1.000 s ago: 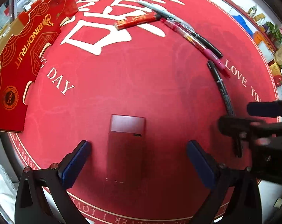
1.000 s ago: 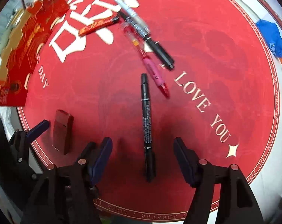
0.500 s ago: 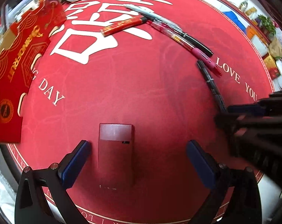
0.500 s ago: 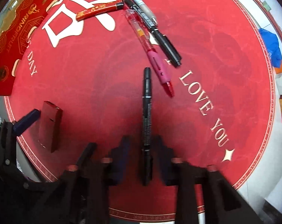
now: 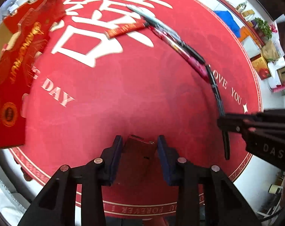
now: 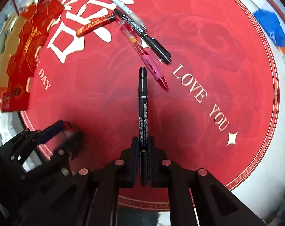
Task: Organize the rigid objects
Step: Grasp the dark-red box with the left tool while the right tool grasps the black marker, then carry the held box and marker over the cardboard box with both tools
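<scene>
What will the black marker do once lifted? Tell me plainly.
The black marker looks stiff, so it should not sag. The right hand-held gripper is shut on it near one end, leaving most of its length beyond the pads, so it may droop or pivot. Its round barrel would probably roll if dropped.

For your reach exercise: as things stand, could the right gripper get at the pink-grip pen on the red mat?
Probably not yet: the right gripper is shut on the black marker, so it is occupied. The pink-grip pen itself lies uncovered on the mat just ahead.
</scene>
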`<state>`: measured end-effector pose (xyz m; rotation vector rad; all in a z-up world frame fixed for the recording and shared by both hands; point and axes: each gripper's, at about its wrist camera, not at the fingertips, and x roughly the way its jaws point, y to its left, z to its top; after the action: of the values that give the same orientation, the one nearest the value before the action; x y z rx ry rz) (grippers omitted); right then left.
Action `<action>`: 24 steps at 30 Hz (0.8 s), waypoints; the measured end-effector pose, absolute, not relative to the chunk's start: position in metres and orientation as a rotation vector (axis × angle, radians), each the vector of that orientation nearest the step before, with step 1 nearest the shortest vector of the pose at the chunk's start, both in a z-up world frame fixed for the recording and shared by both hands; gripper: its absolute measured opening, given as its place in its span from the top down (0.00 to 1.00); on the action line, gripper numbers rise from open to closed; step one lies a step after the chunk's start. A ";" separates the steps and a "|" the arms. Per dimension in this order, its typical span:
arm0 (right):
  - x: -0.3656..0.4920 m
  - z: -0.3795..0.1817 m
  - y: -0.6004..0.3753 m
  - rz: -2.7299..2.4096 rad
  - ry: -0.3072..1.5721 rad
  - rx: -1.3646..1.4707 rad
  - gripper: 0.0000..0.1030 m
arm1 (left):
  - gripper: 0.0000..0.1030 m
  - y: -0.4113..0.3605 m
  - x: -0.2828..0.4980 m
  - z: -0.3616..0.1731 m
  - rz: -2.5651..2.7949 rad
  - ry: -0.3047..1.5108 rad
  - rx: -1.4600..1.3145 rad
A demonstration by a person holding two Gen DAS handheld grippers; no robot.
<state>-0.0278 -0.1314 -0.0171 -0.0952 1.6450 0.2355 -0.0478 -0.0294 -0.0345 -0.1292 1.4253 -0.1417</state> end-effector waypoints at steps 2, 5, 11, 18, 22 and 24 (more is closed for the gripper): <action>-0.031 -0.008 -0.139 0.232 1.643 -0.079 0.91 | 0.61 -0.024 -0.046 -0.025 -0.138 1.401 -0.121; -0.038 0.009 -0.157 0.226 1.641 -0.065 0.91 | 0.61 -0.016 -0.046 -0.016 -0.141 1.372 -0.149; -0.038 0.012 -0.156 0.220 1.645 -0.061 0.91 | 0.61 -0.012 -0.055 -0.043 -0.117 1.389 -0.121; -0.039 0.010 -0.154 0.228 1.645 -0.042 0.91 | 0.36 -0.024 -0.085 -0.060 -0.095 1.374 -0.010; -0.041 0.012 -0.158 0.227 1.646 -0.039 0.91 | 0.31 -0.030 -0.099 -0.061 -0.038 1.353 -0.015; -0.041 0.013 -0.160 0.226 1.643 -0.040 0.91 | 0.36 -0.032 -0.100 -0.060 -0.027 1.361 -0.022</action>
<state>-0.0406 -0.1598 0.0132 -0.0398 1.6427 0.2257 -0.0999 -0.0316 -0.0603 -0.0216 1.3610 -0.0274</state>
